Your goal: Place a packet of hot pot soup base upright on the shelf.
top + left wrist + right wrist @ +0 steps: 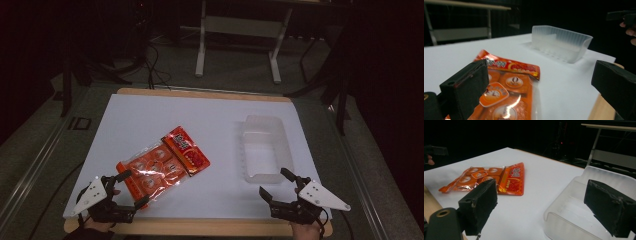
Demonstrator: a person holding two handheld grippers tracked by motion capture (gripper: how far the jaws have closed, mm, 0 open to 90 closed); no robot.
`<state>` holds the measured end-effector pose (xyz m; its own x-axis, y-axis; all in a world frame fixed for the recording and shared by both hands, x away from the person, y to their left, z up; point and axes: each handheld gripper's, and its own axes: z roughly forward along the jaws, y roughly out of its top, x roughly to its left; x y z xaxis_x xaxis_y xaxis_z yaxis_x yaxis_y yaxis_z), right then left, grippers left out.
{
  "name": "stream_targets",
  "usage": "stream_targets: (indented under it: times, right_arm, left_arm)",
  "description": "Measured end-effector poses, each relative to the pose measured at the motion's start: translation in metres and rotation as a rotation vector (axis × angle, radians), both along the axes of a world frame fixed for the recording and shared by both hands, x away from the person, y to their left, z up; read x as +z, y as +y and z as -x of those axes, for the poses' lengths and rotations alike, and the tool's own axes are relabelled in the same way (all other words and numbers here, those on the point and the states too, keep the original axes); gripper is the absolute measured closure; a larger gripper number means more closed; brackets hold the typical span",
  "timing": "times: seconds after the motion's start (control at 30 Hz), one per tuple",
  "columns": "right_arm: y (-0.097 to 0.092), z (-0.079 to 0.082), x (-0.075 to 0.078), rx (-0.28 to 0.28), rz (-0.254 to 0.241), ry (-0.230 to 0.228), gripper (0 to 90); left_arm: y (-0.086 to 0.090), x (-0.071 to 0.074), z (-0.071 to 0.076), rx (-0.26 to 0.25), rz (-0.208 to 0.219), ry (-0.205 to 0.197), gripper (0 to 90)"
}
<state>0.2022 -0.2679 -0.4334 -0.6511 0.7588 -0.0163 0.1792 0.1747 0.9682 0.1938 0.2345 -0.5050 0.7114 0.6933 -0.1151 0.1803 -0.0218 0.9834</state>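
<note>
I have both tools low at the bottom of the high view, and nothing is picked up yet. My left gripper (131, 189) sits at the lower left with its jaws spread wide, right at the near end of the orange snack packet (164, 163); one jaw looks to be over the packet's edge and the other just off it, but I am not pinching it. In the left gripper view the packet (506, 87) fills the lower middle between my jaws, lying flat on the white table (150, 115). My right gripper (277, 185) is at the lower right, jaws also spread and holding nothing, close to the near end of the clear plastic tray (263, 148). In the right gripper view the tray (574, 202) sits at the lower right, with one jaw in front of its near wall, and it looks empty. The packet lies at the centre left of the high view, well apart from the tray. As I judge it, the work is only starting: the grasp on the packet, the carry across and the placing in the tray are all left to do.
</note>
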Motion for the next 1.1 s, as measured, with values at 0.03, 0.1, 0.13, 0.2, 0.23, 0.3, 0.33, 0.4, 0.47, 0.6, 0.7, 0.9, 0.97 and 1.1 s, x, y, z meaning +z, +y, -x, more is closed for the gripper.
stream_targets:
  times: [0.03,0.1,0.13,0.2,0.23,0.3,0.33,0.4,0.47,0.6,0.7,0.9,0.97,1.1]
  right_arm:
    - [0.0,0.0,0.0,0.0,0.0,0.0,11.2]
    - [0.0,0.0,0.0,0.006,0.002,-0.001,11.2]
    - [0.002,0.002,0.0,0.006,0.007,-0.014,11.2]
    - [0.004,0.003,0.0,0.0,0.031,-0.042,11.2]
    - [0.004,0.004,0.0,-0.002,0.037,-0.05,11.2]
    - [0.005,0.004,0.001,0.005,0.041,-0.055,11.2]
    - [0.006,0.004,0.0,0.006,0.045,-0.057,11.2]
    - [0.006,0.004,0.0,0.016,0.046,-0.057,11.2]
    - [0.007,0.005,0.001,0.016,0.047,-0.06,11.2]
    - [0.009,0.007,0.006,0.021,0.039,-0.065,12.7]
    - [0.01,0.009,0.011,0.038,0.036,-0.07,12.6]
    - [0.013,0.011,0.018,0.071,0.048,-0.086,10.6]
    - [0.014,0.012,0.02,0.055,0.045,-0.102,10.6]
    - [0.017,0.012,0.021,0.07,0.048,-0.101,10.6]
  left_arm:
    - [-0.001,0.0,0.0,-0.001,-0.005,0.011,1.7]
    - [-0.002,0.001,0.0,-0.037,0.004,0.034,1.7]
    - [-0.004,0.002,0.0,-0.047,0.0,0.038,1.4]
    - [-0.008,0.002,0.002,-0.065,-0.022,0.029,1.4]
    - [-0.009,0.002,0.003,-0.062,-0.031,0.021,1.4]
    - [-0.01,0.003,0.003,-0.085,-0.024,0.021,1.4]
    - [-0.009,0.004,0.003,-0.082,-0.017,0.022,1.4]
    - [-0.008,0.005,0.002,-0.085,-0.012,0.028,1.4]
    - [-0.006,0.007,0.001,-0.087,-0.009,0.038,1.4]
    - [-0.004,0.019,0.0,-0.149,0.0,0.08,2.1]
    - [-0.002,0.029,-0.001,-0.209,0.014,0.101,7.4]
    - [0.0,0.049,-0.008,-0.157,-0.053,0.063,4.3]
    - [0.001,0.057,-0.013,-0.157,-0.059,0.044,3.9]
    - [-0.005,0.069,-0.029,-0.238,-0.154,0.095,3.7]
